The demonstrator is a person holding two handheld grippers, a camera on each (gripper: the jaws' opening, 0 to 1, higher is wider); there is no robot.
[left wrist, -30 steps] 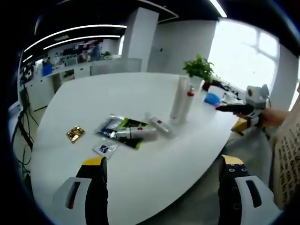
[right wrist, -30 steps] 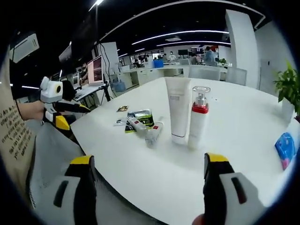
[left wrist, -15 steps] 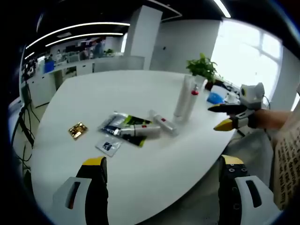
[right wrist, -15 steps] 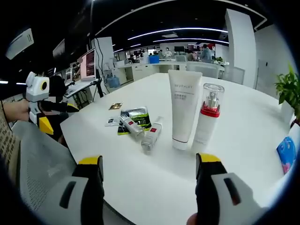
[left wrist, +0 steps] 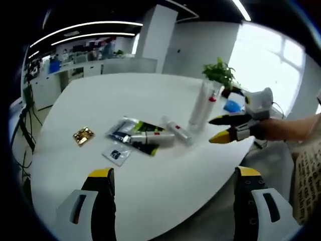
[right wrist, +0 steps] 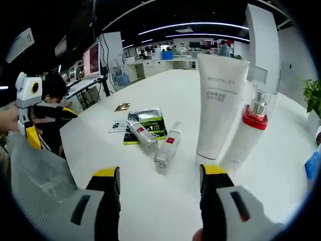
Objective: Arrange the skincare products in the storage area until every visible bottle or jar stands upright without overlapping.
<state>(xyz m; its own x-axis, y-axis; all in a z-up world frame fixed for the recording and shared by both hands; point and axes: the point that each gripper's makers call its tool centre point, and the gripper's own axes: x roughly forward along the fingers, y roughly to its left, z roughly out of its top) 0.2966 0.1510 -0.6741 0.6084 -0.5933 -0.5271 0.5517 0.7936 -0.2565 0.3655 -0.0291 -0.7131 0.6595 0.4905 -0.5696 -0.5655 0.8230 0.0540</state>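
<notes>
Now right tongs (right wrist: 159, 173), jaws apart, nearer the white tube (right wrist: 219, 106); left tongs (left wrist: 173, 175) apart.

A tall white tube (right wrist: 219, 105) is standing upright on the white table (right wrist: 165, 201), showing the grey word "REVITALIFT" across its upper front, with smaller lines beneath too small to read. The red labels on the lying bottle (right wrist: 168, 149) nearby are illegible.
</notes>
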